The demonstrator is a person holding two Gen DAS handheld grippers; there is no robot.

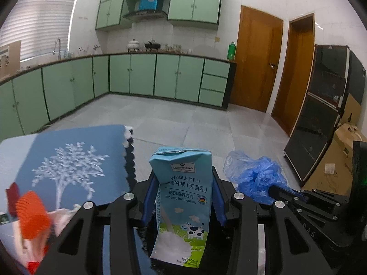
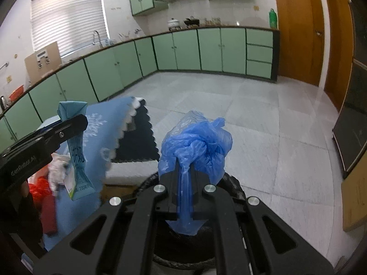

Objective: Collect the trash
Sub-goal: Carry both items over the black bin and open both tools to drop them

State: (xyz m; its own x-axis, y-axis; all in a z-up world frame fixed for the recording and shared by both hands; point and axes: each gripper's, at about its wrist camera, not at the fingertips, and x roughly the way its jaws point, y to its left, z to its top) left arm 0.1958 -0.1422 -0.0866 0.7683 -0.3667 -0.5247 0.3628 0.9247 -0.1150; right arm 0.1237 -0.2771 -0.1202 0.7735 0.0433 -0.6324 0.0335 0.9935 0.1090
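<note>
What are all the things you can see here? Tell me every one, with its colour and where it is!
Light blue whole-milk carton: one, held upright in the left gripper.
Crumpled blue plastic bag: one, pinched in the right gripper.
Blue tablecloth with a white tree pattern: one, on the table at the left.
Orange-red trash pieces: a few, blurred, on the tablecloth.
Black round bin rim: one, below the bag.
Mint green cabinets: many, along the walls.
Brown wooden doors: two, far right.
Green bottle: one, at the counter's end.
Left gripper: black, shut on the carton.
Right gripper: black, shut on the bag.
</note>
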